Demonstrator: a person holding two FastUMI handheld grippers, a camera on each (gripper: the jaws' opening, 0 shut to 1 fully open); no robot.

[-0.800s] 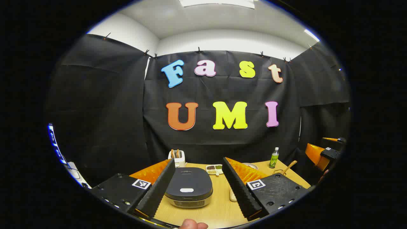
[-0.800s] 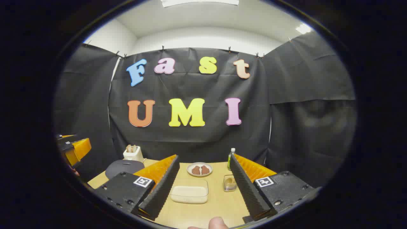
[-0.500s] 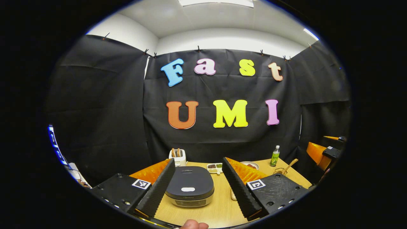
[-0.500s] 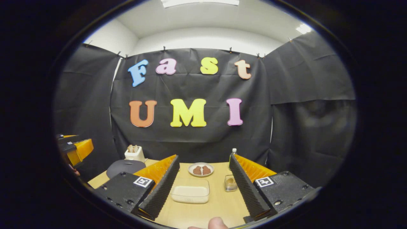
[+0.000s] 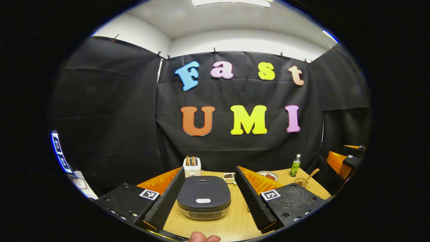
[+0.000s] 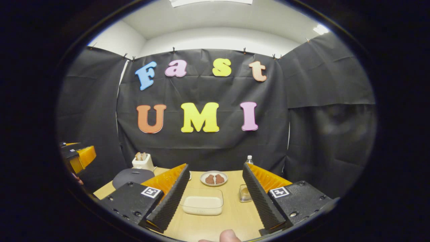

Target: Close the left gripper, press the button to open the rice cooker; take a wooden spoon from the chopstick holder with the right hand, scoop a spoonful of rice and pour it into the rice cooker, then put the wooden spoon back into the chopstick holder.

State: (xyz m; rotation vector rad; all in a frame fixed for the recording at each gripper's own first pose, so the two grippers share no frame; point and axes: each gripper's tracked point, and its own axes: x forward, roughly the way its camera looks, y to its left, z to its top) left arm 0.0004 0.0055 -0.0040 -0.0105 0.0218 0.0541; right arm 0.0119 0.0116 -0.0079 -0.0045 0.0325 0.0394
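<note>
Left tool (image 5: 207,198), held wide apart above the closed rice cooker (image 5: 204,201), should be shut fully before its white button (image 5: 203,200) is pressed squarely.

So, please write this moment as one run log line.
left gripper: open | right gripper: open | rice cooker: lid closed | wooden spoon: in holder
</note>
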